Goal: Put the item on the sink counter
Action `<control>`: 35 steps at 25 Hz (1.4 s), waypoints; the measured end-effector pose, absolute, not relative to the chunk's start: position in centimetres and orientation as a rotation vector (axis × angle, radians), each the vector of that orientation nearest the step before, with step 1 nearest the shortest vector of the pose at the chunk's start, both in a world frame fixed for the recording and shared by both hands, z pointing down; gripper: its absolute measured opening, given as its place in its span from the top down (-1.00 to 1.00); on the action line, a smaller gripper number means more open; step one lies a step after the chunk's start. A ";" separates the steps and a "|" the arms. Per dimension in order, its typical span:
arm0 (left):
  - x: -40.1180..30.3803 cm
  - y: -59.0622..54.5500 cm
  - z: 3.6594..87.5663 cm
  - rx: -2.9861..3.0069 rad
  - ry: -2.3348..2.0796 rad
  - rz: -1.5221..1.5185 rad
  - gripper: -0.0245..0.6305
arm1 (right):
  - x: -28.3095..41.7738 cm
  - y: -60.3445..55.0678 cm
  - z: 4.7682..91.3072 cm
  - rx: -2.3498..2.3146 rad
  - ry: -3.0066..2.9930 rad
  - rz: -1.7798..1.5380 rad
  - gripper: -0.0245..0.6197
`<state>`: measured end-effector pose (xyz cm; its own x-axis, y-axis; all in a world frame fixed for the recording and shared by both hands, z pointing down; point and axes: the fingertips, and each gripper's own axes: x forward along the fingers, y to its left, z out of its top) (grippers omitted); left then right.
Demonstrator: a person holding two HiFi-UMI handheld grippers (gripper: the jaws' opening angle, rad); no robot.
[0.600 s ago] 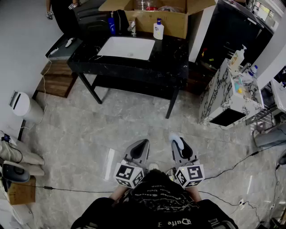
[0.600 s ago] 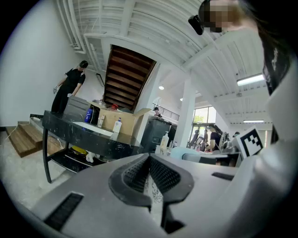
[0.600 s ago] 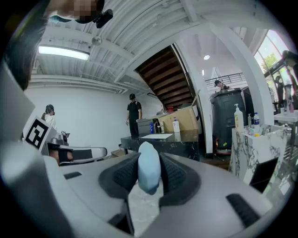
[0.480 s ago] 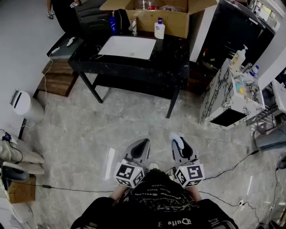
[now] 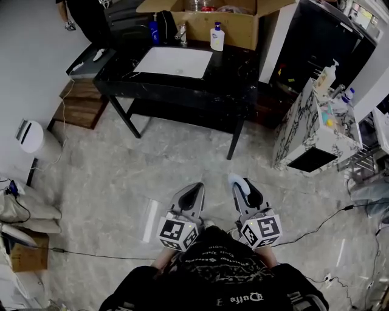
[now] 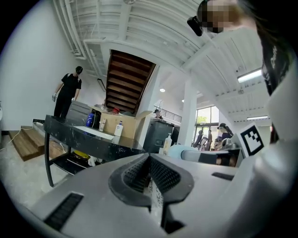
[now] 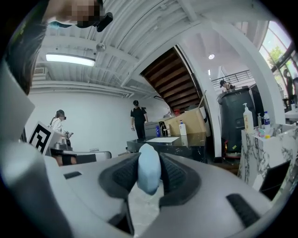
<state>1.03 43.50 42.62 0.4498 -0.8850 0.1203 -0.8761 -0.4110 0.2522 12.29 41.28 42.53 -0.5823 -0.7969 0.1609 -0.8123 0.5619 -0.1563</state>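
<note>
Grips a pale blue, rounded, soap-like lump (image 7: 149,172) between the ribbed black pads of the right gripper (image 5: 243,186), low and right of centre in the head view. Pinches only its middle, with the rounded end poking past the tips. Shows the left gripper (image 5: 192,191) just beside, jaws together on nothing.

Could squirt out of so narrow a hold if jolted or squeezed harder, looking smooth and curved, and drop onto the grey marble floor (image 5: 152,164). Stands well apart from the black sink counter (image 5: 234,76) at top centre, so probably calls for a carry across the floor first. Could roll into the white rectangular basin (image 5: 173,62) if set down too near its edge. Could also topple the white pump bottle with the blue cap (image 5: 216,37) or the blue bottle (image 5: 155,30) near the faucet (image 5: 181,35) on a careless reach.

Leaves the straight path to the counter bare. Has a thin black cable (image 5: 316,226) trailing at lower right and a marble-patterned cabinet (image 5: 310,130) at right, both off that line. Puts an open cardboard box (image 5: 243,27) behind the counter and a person in black (image 5: 91,18) at upper left, beside its far corner.
</note>
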 end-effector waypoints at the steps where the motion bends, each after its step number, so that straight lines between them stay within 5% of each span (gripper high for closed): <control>1: 1.1 43.4 42.7 2.425 -1.518 -0.046 0.90 | 12.4 41.2 42.6 1.396 -2.714 0.327 0.55; 35: -9.0 15.8 43.3 2.574 -1.402 0.043 0.90 | 2.2 15.1 42.8 1.536 -2.656 0.354 0.55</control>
<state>-9.03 15.75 43.29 0.5474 -0.8274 0.1255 -0.8336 -0.5257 0.1694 2.17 15.14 42.79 -0.5046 -0.8485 0.1593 -0.8607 0.4798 -0.1704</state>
